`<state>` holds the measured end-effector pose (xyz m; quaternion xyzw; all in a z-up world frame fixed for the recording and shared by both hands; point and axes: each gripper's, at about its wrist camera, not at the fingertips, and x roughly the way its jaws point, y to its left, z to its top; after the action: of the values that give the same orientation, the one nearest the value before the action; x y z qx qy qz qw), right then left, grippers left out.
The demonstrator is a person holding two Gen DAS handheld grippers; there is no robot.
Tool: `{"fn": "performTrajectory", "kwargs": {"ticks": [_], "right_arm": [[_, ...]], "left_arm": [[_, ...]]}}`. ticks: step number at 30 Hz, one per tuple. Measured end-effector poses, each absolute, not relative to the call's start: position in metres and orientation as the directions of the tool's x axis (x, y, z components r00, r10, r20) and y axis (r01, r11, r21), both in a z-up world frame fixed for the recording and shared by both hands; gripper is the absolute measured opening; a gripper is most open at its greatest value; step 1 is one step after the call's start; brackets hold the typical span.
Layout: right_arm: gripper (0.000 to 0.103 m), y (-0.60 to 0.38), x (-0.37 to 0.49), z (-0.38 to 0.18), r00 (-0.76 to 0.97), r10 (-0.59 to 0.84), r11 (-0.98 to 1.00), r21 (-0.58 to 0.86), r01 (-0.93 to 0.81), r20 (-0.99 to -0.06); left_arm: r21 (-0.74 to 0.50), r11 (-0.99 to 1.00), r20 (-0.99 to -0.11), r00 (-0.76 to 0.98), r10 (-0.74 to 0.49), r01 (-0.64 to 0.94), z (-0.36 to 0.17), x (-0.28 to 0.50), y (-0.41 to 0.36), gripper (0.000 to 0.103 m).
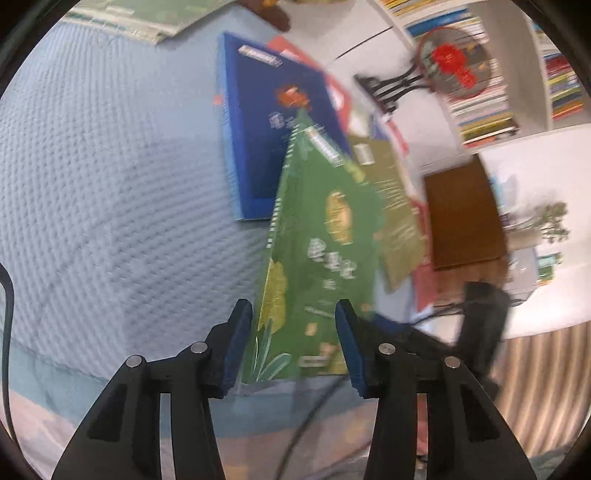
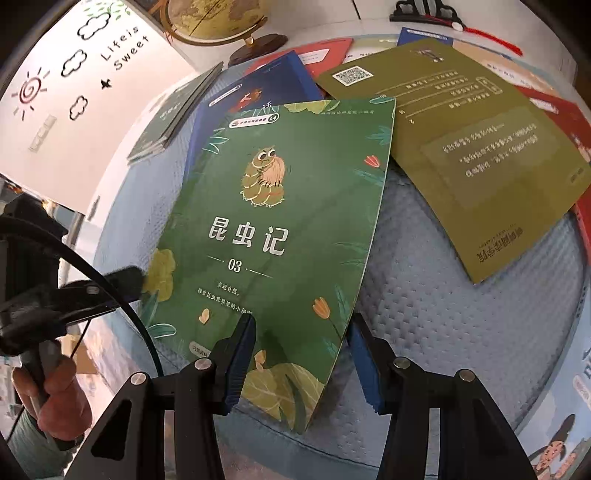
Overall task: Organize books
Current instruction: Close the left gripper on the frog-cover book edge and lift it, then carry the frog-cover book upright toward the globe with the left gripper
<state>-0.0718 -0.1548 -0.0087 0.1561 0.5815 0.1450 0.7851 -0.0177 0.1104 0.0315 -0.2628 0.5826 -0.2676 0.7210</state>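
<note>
Green book lifted at its near end, other books spread behind it

A pale blue quilted cover (image 2: 461, 332) takes up most of both views and carries all the books. Largest on it is the green paperback with a cartoon insect on its front (image 2: 280, 221), lying at a slant with its far end resting on a dark blue book with a red figure on the cover (image 1: 266, 140). To the right of the green book, an olive-green book lying back cover up with a QR code (image 2: 472, 147) sits on top of red-covered books (image 2: 565, 122). A thin stack of dark grey-green booklets (image 2: 173, 114) lies at the left edge of the cover, near a globe on a dark wooden stand (image 2: 236, 26). In the left view a brown wooden board (image 1: 465, 218) and white shelves packed with book spines (image 1: 480, 107) stand beyond the bed, blurred.

The right gripper (image 2: 301, 354) points steeply down over the near edge of the green book; its blue-padded jaws stand apart with the book's lower corner between them, and whether the pads press it I cannot tell. The left gripper (image 1: 293, 339) reaches in from the book's left side, jaws spread astride its edge, grip likewise unclear. A hand (image 2: 51, 398) grasps that gripper's handle.
</note>
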Motion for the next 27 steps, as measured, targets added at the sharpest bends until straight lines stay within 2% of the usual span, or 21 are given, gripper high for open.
{"fn": "performTrajectory", "kwargs": {"ticks": [3,5,6,8,9,16,19,22,24,27], "right_arm": [[0.053,-0.168,-0.072,-0.011,0.277,0.459,0.881,0.472,-0.020,-0.844],[0.053,-0.174,-0.073,-0.013,0.277,0.491,0.859,0.511,0.002,-0.826],[0.054,-0.177,-0.072,-0.014,0.278,0.504,0.849,0.528,0.012,-0.818],[0.054,-0.182,-0.072,-0.015,0.278,0.525,0.833,0.553,0.026,-0.804],[0.055,-0.184,-0.073,-0.016,0.278,0.531,0.828,0.560,0.031,-0.800],[0.060,-0.181,-0.073,-0.009,0.250,0.527,0.831,0.554,0.047,-0.812],[0.060,-0.183,-0.071,-0.002,0.243,0.528,0.830,0.555,0.059,-0.814],[0.064,-0.199,-0.070,0.003,0.253,0.578,0.783,0.615,0.096,-0.776],[0.079,-0.211,-0.072,0.001,0.253,0.641,0.720,0.682,0.132,-0.725],[0.082,-0.225,-0.081,-0.010,0.261,0.728,0.610,0.773,0.176,-0.634]], "left_arm": [[-0.741,0.665,-0.639,0.204,-0.742,0.096,0.048,-0.024,0.101,0.040],[-0.723,0.682,-0.654,0.214,-0.726,0.106,0.049,-0.025,0.094,0.038],[-0.684,0.720,-0.690,0.219,-0.690,0.114,0.044,-0.024,0.088,0.036],[-0.627,0.772,-0.745,0.206,-0.634,0.106,0.029,-0.023,0.080,0.019],[-0.616,0.782,-0.758,0.197,-0.621,0.094,0.021,-0.021,0.077,0.015],[-0.638,0.765,-0.747,0.174,-0.642,0.084,0.015,-0.017,0.062,0.014],[-0.727,0.686,-0.676,0.143,-0.723,0.032,0.017,-0.014,0.062,0.014],[-0.869,0.488,-0.494,0.140,-0.858,-0.077,0.017,-0.013,0.074,0.014],[-0.899,0.426,-0.437,0.145,-0.888,-0.101,0.021,-0.010,0.075,0.014],[-0.923,0.358,-0.377,0.136,-0.916,-0.143,0.020,-0.006,0.074,0.014]]}}
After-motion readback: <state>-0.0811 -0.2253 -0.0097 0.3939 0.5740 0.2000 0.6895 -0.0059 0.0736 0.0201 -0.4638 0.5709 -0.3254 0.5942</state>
